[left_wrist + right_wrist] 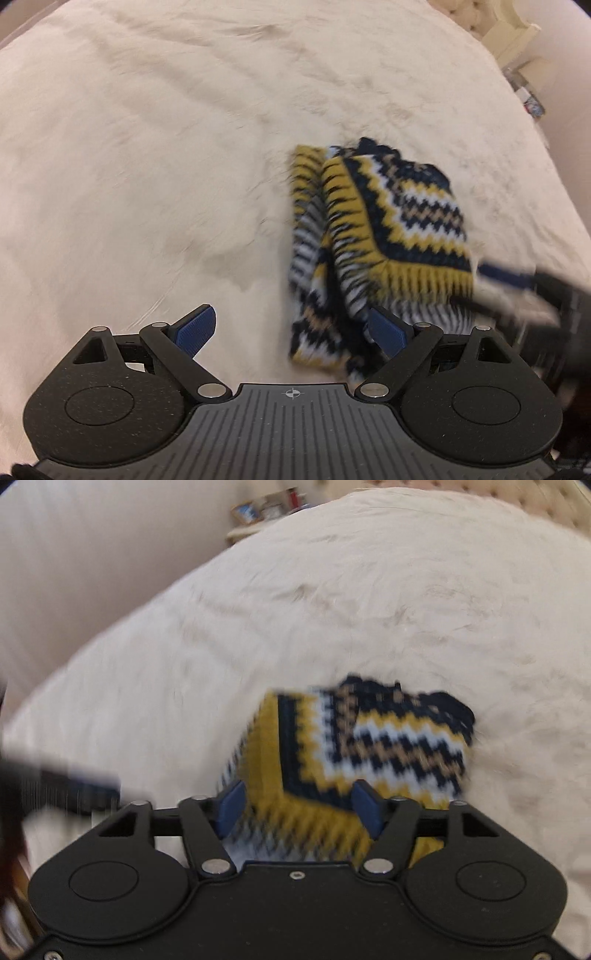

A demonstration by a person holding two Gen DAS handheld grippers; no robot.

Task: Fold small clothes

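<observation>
You are resting a patterned knit garment [380, 236], seemingly already folded though blur hides its edges, on the bed [147, 147], with your right gripper [299, 808] spread around its near corner and your left gripper [291, 328] spread empty, leaving perhaps tidying.

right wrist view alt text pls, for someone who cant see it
A folded knit garment, zigzagged in navy, yellow and white, lies on a cream fuzzy blanket, its near edge between the open blue pads of the right tool. The picture is motion-blurred.
</observation>
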